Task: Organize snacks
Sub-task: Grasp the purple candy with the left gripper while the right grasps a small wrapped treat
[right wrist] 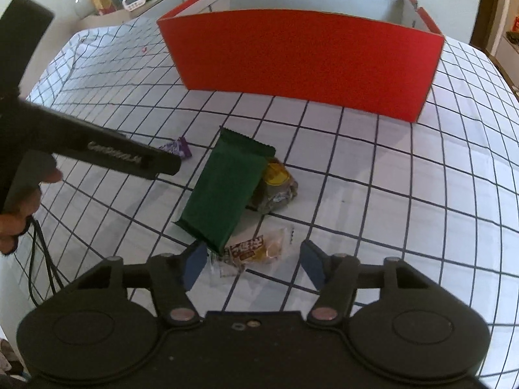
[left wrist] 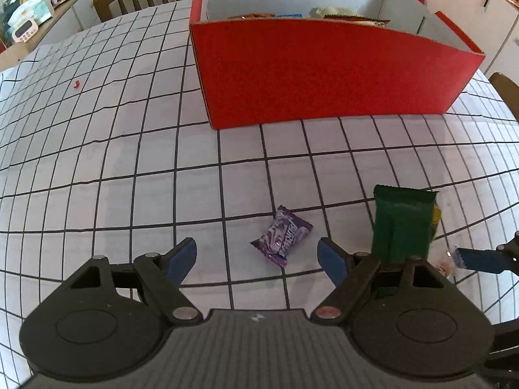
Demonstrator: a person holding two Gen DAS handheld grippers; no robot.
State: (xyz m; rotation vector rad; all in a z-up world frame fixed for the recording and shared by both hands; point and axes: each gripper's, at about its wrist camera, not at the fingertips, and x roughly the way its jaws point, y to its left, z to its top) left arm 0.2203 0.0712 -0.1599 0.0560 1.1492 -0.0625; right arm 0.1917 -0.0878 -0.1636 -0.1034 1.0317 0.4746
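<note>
A red box (left wrist: 324, 74) stands at the far side of a checked cloth (left wrist: 97, 149), its open top already showing a few packets inside, so it is most likely where the loose snacks are meant to go. Four snacks lie on the cloth near the grippers.

The left gripper (left wrist: 258, 259) hangs just above a purple candy (left wrist: 281, 236), which lies flat between its blue pads. The jaws stand apart, and neither pad touches the wrapper. They straddle it lengthwise, which suits a pinch across its narrow sides.

To the right lies a green packet (right wrist: 223, 194), its far end propped on a yellow-lidded snack (right wrist: 277, 181) so that it tilts. Its near corner overlaps a clear-wrapped biscuit (right wrist: 256, 249).

The right gripper (right wrist: 253, 262) sits low over that biscuit. Its jaws are partly open with the wrapper between them; the left pad is at the wrapper's edge and beside the green packet's corner, but no firm grip is visible. The overlap could mean the packet shifts when the biscuit is lifted.

A hand (right wrist: 19, 210) holds the left gripper's handle, seen at the left of the right wrist view.

Both grippers seem set to pick one snack each.
</note>
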